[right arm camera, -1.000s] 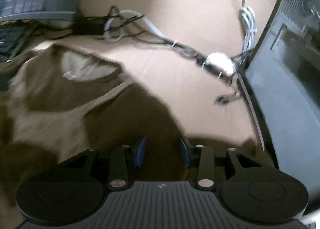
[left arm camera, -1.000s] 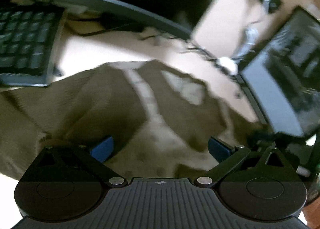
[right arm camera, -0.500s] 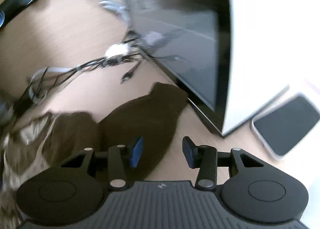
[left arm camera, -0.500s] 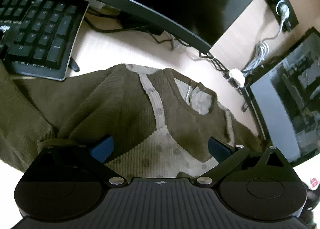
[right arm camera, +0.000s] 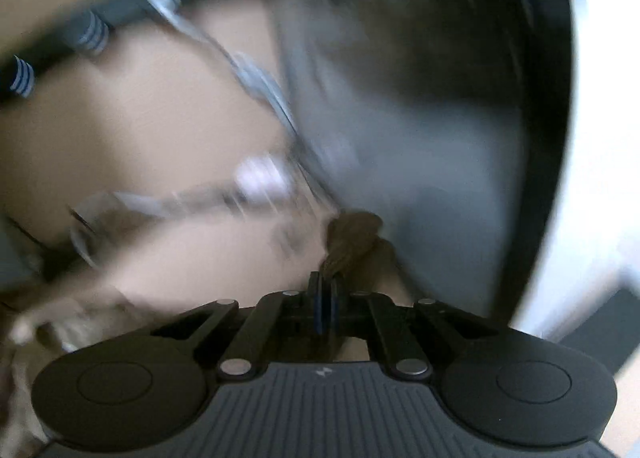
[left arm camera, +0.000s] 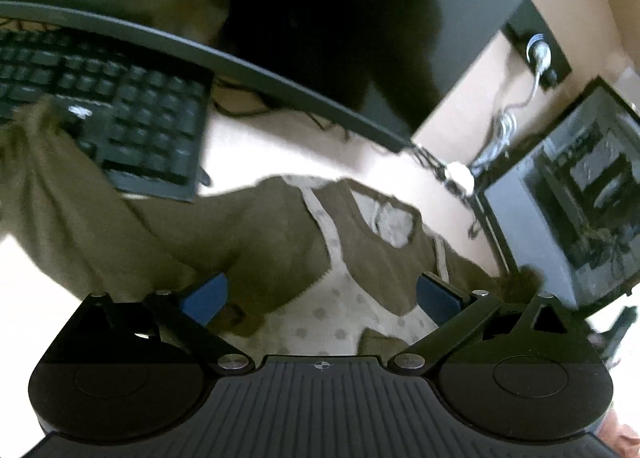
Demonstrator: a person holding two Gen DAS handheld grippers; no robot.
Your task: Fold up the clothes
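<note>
An olive-brown knit sweater with a cream dotted front panel and a V neck lies spread on the pale desk. One sleeve reaches left over the keyboard. My left gripper is open, its blue pads low over the sweater's chest, holding nothing. My right gripper is shut on the tip of the other brown sleeve, which bunches up just beyond the fingers beside the monitor. The right wrist view is heavily blurred.
A black keyboard lies at the left under a curved monitor edge. A second dark monitor stands at the right, also in the right wrist view. White cables and a connector lie behind the sweater.
My right gripper was open over the brown sleeve by the monitor; it has closed on the sleeve end and is moving fast. The left gripper has stayed open over the chest, shifting slightly.
</note>
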